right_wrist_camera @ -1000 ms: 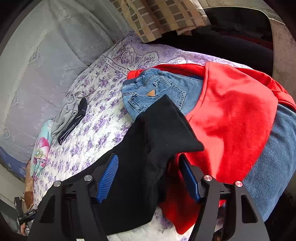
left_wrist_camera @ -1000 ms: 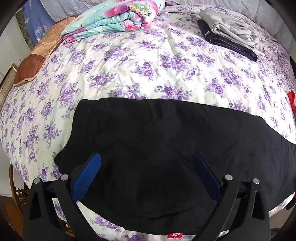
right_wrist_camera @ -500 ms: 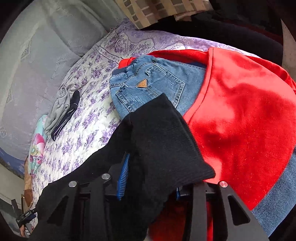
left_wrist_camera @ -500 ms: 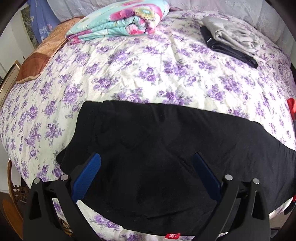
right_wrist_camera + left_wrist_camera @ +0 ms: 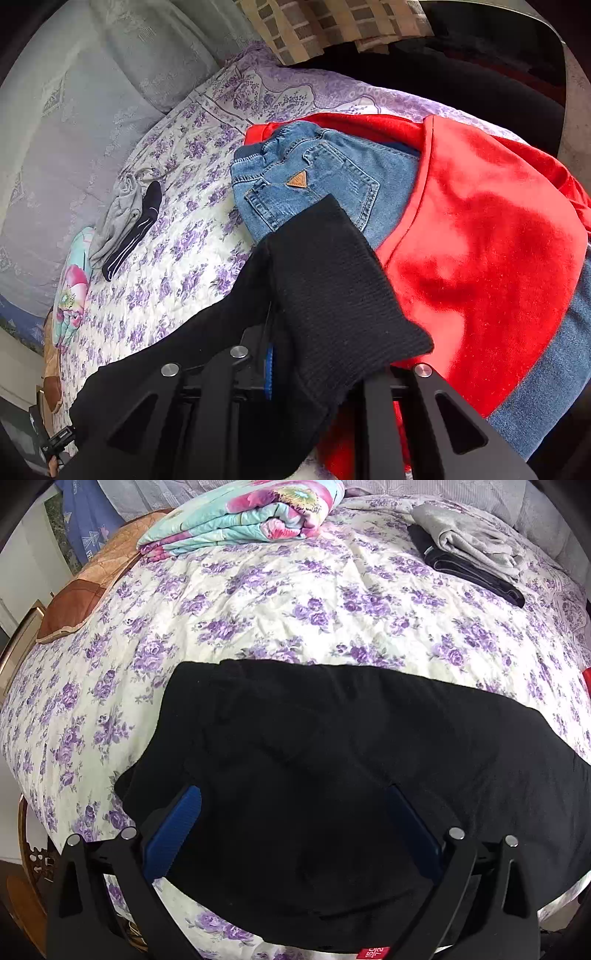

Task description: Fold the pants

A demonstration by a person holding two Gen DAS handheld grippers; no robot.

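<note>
- The black pants [image 5: 332, 768] lie spread across the near edge of the bed [image 5: 295, 602], on the purple-flowered bedspread. They look flat and mostly smoothed, with no fold made yet as far as either view shows.
- The left gripper [image 5: 293, 823] hangs over the waist end with its blue pads wide apart. Cloth lies below and between them, but nothing is pinched.
- The right gripper [image 5: 314, 373] is at the far end of the garment, where the ribbed black cuff [image 5: 343, 280] of a leg rises between its fingers. Its jaws are closing, and the cuff looks caught in the narrow gap, draping over the fingers.
- That cuff rests on top of a pile of other clothes: blue jeans [image 5: 314, 177] and a red sweatshirt [image 5: 480, 240].
- By my reading, the task is at its start: one end is being gripped, and the first fold, probably bringing the leg end over toward the waist, has yet to be made.
- Left to do: a grip with the left gripper, the folds themselves, and setting the bundle down, perhaps near the folded grey and dark clothes [image 5: 469, 550] farther up the bed.
</note>
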